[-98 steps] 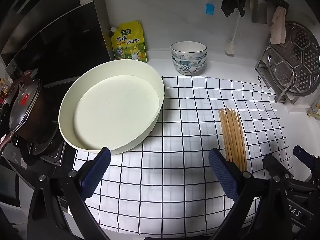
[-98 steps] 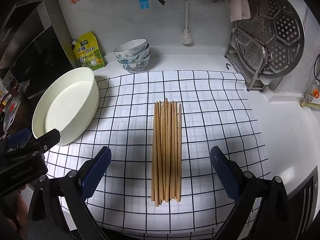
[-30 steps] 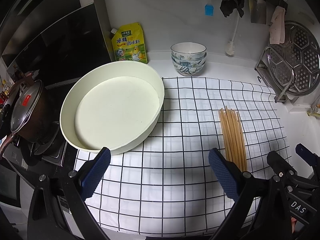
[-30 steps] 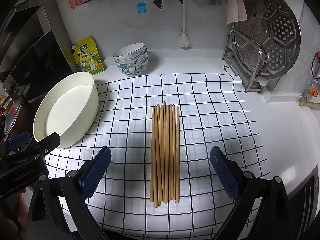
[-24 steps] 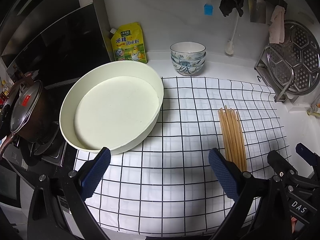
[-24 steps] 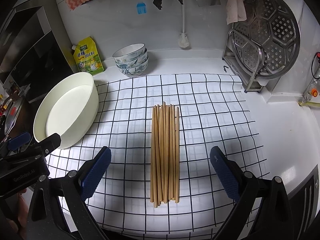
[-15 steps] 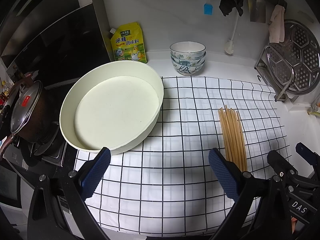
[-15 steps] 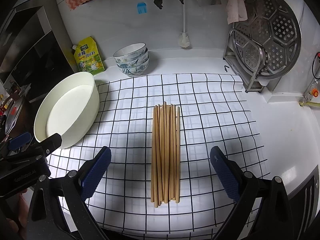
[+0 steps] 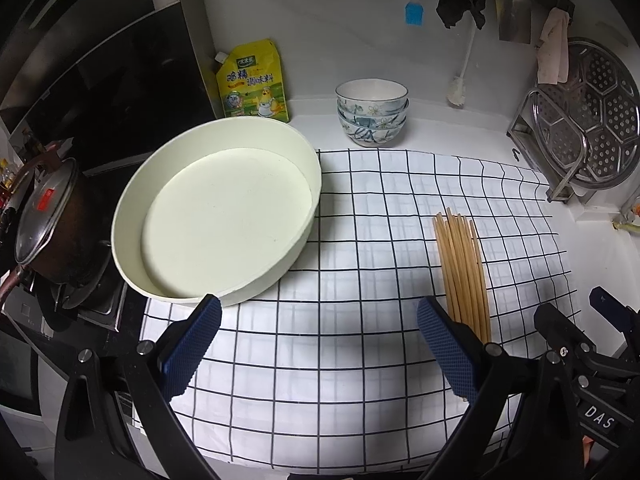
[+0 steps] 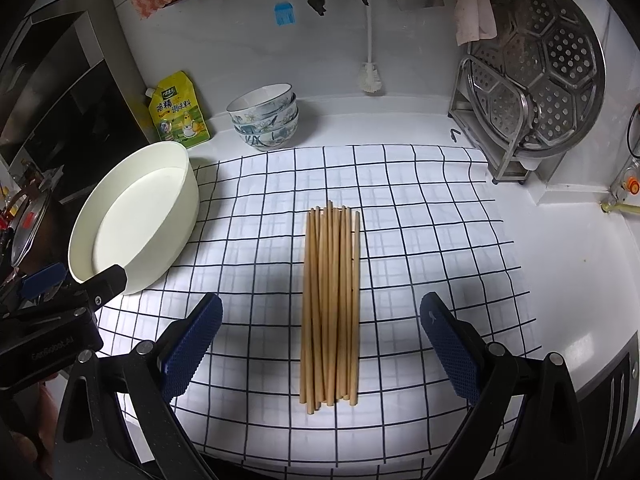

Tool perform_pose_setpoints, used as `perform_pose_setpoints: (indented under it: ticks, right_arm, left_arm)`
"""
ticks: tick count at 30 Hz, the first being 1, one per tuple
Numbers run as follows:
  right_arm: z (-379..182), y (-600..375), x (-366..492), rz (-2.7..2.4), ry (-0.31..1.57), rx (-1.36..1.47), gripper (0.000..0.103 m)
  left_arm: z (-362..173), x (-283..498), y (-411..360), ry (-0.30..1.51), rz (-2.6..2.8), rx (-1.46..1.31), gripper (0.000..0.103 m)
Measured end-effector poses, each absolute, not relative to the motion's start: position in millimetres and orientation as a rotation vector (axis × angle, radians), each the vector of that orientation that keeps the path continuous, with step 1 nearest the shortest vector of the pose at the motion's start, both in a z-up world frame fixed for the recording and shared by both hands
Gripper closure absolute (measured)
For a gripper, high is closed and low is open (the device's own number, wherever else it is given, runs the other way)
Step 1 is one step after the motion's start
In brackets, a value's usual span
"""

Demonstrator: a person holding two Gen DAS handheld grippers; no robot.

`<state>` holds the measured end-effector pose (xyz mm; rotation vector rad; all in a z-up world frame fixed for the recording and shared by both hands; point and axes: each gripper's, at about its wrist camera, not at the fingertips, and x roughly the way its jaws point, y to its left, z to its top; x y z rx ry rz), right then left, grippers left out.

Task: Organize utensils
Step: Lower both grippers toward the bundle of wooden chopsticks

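Note:
Several wooden chopsticks [image 10: 330, 300] lie side by side in a bundle on the white checked cloth [image 10: 420, 208]. My right gripper [image 10: 320, 344] is open and empty, its blue pads on either side of the bundle's near end. The bundle also shows in the left wrist view [image 9: 462, 268], at the right. My left gripper [image 9: 318, 344] is open and empty above the cloth [image 9: 360, 216], left of the chopsticks. A large cream round basin [image 9: 132, 216] stands ahead of it at the cloth's left edge; it also shows in the right wrist view [image 10: 188, 200].
Stacked patterned bowls [image 9: 372, 118] and a yellow pouch [image 9: 252, 80] stand at the back wall. A metal rack with a steamer tray [image 10: 536, 76] is at the back right. A lidded pot [image 9: 44, 216] sits on the stove at the left.
Both grippers have stayed open with only slight drift. The chopsticks and the basin have not moved.

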<state>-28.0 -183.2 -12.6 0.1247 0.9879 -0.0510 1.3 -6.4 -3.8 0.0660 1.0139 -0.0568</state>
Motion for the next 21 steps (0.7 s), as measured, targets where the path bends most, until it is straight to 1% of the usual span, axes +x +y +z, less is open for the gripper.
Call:
perform_pose_setpoints:
  ticks: [7, 14, 21]
  right_arm:
    - [-36, -223, -32, -0.063, 1.025, 0.152, 0.008]
    - [-84, -251, -21, -0.074, 1.099, 0.131, 0.009]
    - [-125, -252, -1, -0.069, 1.134, 0.083, 0.009]
  left_arm:
    - [-35, 8, -35, 1.065, -0.114, 0.063, 0.006]
    - [-68, 12, -61, 1.071, -0.135, 0.093, 0.006]
    - [-101, 20, -70, 1.113, -0.118, 0.081, 0.007]
